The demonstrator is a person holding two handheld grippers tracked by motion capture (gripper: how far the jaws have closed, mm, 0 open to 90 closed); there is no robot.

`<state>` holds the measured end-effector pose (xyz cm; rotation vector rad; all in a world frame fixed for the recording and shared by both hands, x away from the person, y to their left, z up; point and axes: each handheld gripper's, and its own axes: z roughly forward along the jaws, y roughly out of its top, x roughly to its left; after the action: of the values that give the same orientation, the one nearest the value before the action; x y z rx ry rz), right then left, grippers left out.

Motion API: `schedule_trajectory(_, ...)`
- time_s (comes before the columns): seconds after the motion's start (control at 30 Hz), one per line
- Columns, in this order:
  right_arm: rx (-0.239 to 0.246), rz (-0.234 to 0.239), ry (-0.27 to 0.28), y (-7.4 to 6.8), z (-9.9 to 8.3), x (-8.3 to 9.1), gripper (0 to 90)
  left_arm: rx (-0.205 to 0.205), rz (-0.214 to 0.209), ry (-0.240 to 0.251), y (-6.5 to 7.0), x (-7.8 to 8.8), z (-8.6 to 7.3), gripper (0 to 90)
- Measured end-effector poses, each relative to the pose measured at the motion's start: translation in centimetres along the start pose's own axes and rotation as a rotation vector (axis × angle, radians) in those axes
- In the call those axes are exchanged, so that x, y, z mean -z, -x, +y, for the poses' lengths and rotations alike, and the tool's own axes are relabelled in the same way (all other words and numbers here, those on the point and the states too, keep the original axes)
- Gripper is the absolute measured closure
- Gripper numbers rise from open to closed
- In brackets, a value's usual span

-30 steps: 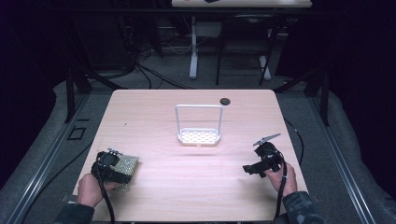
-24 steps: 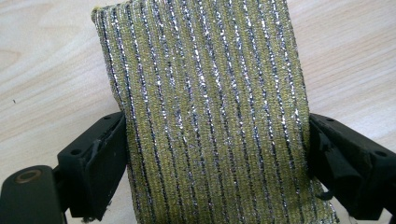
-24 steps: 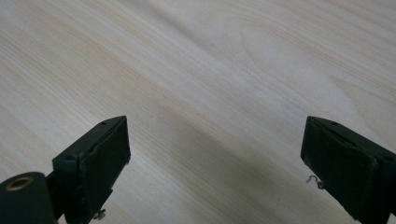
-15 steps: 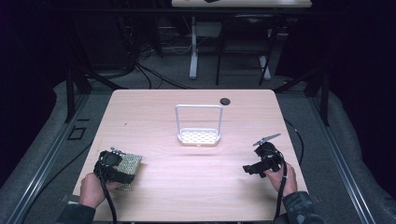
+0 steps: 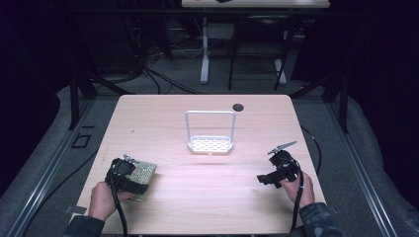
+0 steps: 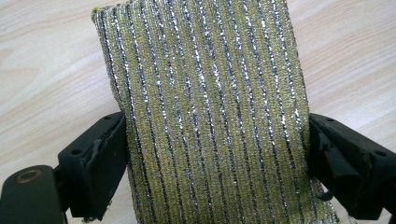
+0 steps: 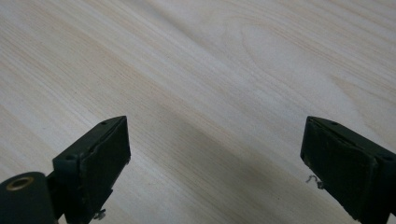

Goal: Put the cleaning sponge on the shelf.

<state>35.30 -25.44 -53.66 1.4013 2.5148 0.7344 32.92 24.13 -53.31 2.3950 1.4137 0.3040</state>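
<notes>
A: Left gripper [image 5: 129,174] status?

B: Clamped on a gold-and-silver scrub pad [image 6: 205,112]. Both pads pressed against its long edges in the left gripper view. Pad held flat-ish over the desk [image 5: 163,123], near the front left corner, tilted slightly toward the centre.

A: Contact with the wood?

B: Cannot tell. Lower end of the pad hidden behind the gripper body from above.

A: Right gripper [image 5: 269,178]?

B: Jaws wide apart, nothing between them. Bare wood grain under them in the right gripper view. Sits near the front right corner, pointed inward toward the middle of the desk. Held in a hand [image 5: 296,185] coming in from the front edge.

A: Anything else on the surface?

B: White wire rack [image 5: 210,144] with a perforated base and an upright loop handle, roughly centred, a bit toward the back edge. Well apart from both grippers. Small dark round cap [image 5: 238,106] just behind it, near the back edge, right of centre.

A: Pad versus rack?

B: Well apart. Pad left and forward of the rack.
</notes>
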Motion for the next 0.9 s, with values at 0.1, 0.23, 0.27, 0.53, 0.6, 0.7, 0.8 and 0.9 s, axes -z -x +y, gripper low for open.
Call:
schedule_trajectory(0.1, 0.0, 0.0, -0.001, 0.0, 0.0, 0.0, 7.6, -0.009, -0.005, 0.0, 0.3, 0.0, 0.3, 11.0)
schedule_trajectory(0.23, 0.0, 0.0, 0.001, 0.0, 0.0, 0.0, 7.7, -0.02, -0.011, 0.006, 0.6, -0.1, 0.6, 11.1)
schedule_trajectory(0.27, -0.003, 0.001, 0.0, 0.0, 0.0, 0.0, 7.7, -0.023, -0.01, 0.006, 0.7, -0.2, 0.7, 11.1)
schedule_trajectory(0.53, -0.005, 0.0, 0.005, -0.1, 0.0, -0.1, 7.7, -0.047, -0.021, 0.006, 1.3, -0.3, 1.2, 11.1)
schedule_trajectory(0.6, -0.005, -0.001, 0.005, -0.1, 0.0, -0.1, 7.7, -0.056, -0.023, 0.008, 1.7, -0.4, 1.4, 11.2)
schedule_trajectory(0.7, -0.005, -0.001, 0.004, -0.1, 0.0, -0.1, 7.7, -0.066, -0.028, 0.011, 1.9, -0.4, 1.7, 11.2)
schedule_trajectory(0.8, -0.006, 0.001, 0.003, -0.1, 0.0, -0.1, 7.8, -0.072, -0.032, 0.013, 2.2, -0.5, 1.9, 11.2)
schedule_trajectory(0.9, 0.0, -0.003, -0.003, -0.1, 0.0, -0.1, 7.8, -0.081, -0.032, 0.012, 2.3, -0.5, 2.1, 11.2)
